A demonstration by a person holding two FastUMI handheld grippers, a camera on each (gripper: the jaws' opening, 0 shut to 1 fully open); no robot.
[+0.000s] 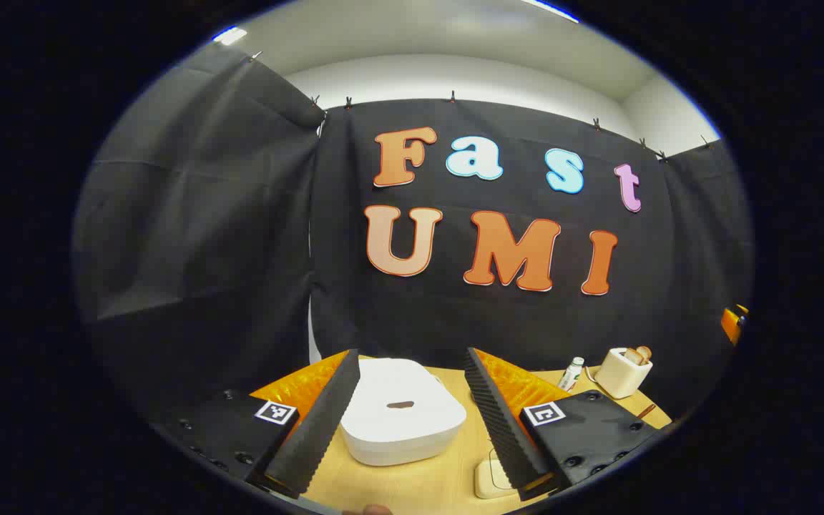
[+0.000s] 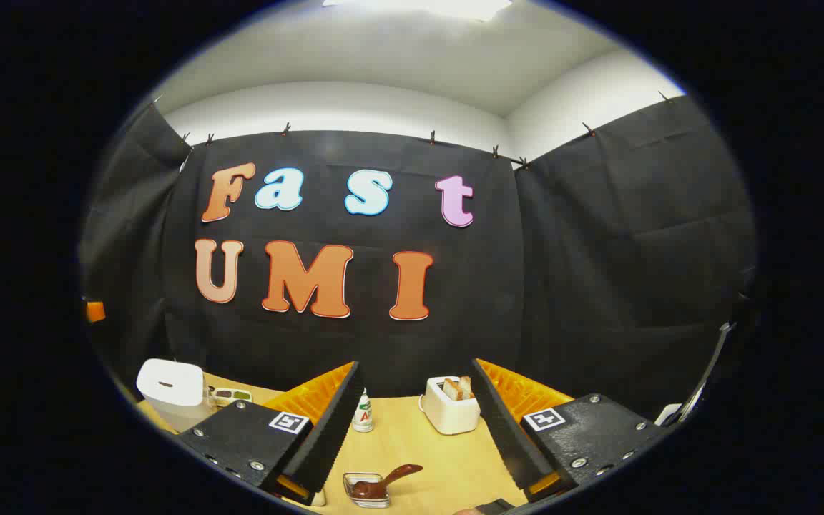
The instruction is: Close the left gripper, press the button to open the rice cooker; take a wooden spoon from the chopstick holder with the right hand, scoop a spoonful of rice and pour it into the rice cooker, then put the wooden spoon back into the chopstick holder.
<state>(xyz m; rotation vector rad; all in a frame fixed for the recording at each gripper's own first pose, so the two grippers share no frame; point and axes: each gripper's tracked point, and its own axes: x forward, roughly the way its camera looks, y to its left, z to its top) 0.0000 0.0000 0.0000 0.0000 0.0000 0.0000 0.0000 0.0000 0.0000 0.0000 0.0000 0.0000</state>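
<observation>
Barely underway: left gripper (image 1: 412, 408) spread wide, hovering before the rice cooker (image 1: 401, 418), lid down, button unpressed. Right gripper (image 2: 415, 422) gaping too, holding nothing. No sure sign of the chopstick holder. Scooping, pouring, returning all ahead.

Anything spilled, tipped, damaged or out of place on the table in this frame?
Nothing stands out. The rice cooker sits shut and level, the toaster and the small bottle stand upright, and the spoon lies in its glass dish with nothing spilled around it.
</observation>
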